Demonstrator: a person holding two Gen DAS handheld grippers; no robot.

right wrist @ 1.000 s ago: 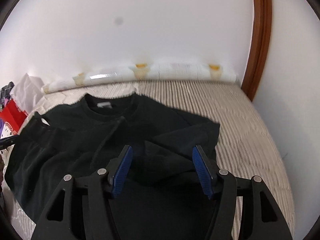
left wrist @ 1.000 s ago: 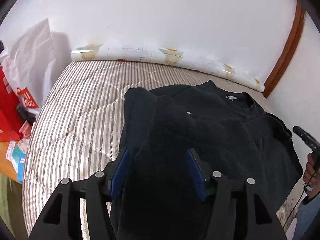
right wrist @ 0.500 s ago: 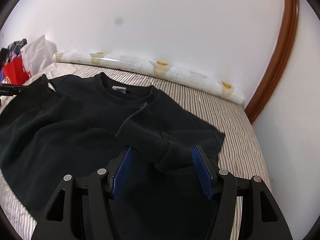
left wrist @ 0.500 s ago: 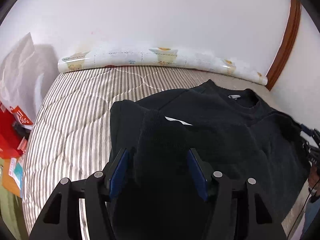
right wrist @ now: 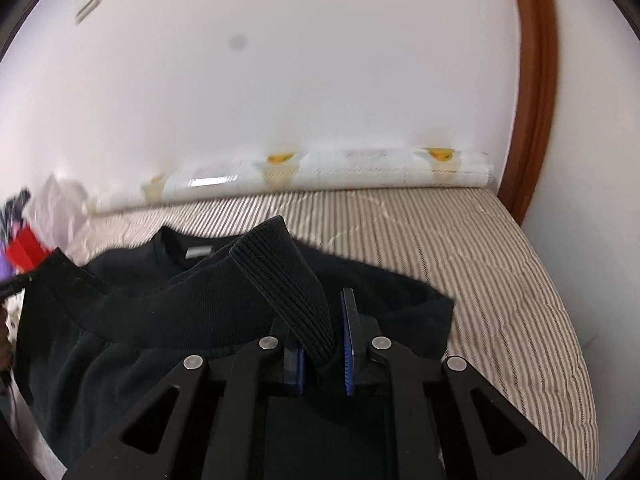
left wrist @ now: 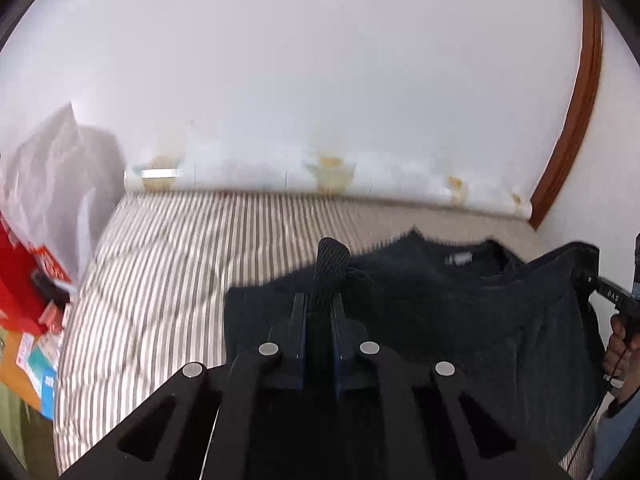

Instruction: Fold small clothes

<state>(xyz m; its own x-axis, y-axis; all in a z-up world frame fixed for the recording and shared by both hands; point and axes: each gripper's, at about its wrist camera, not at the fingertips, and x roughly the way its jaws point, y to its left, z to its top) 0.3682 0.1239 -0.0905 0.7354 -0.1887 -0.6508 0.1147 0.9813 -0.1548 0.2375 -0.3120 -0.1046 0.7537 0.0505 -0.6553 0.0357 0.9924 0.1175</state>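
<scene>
A black sweatshirt (left wrist: 460, 304) lies on the striped mattress (left wrist: 168, 280), collar and label toward the wall. My left gripper (left wrist: 319, 308) is shut on its ribbed cuff (left wrist: 332, 258), which sticks up between the blue pads. In the right wrist view the sweatshirt (right wrist: 168, 312) spreads to the left. My right gripper (right wrist: 324, 332) is shut on the other ribbed cuff (right wrist: 280, 276), lifted above the body of the garment. The right gripper also shows at the right edge of the left wrist view (left wrist: 616, 300), with the hand that holds it.
A rolled printed sheet (right wrist: 320, 176) lies along the white wall. A red bag (left wrist: 24, 284), a white plastic bag (left wrist: 44, 172) and small boxes sit left of the mattress. A brown door frame (right wrist: 536, 92) stands at the right. Bare striped mattress (right wrist: 500, 260) lies right of the sweatshirt.
Both grippers have closed on the sleeve cuffs they straddled and lifted them. The views have tilted up toward the wall.
</scene>
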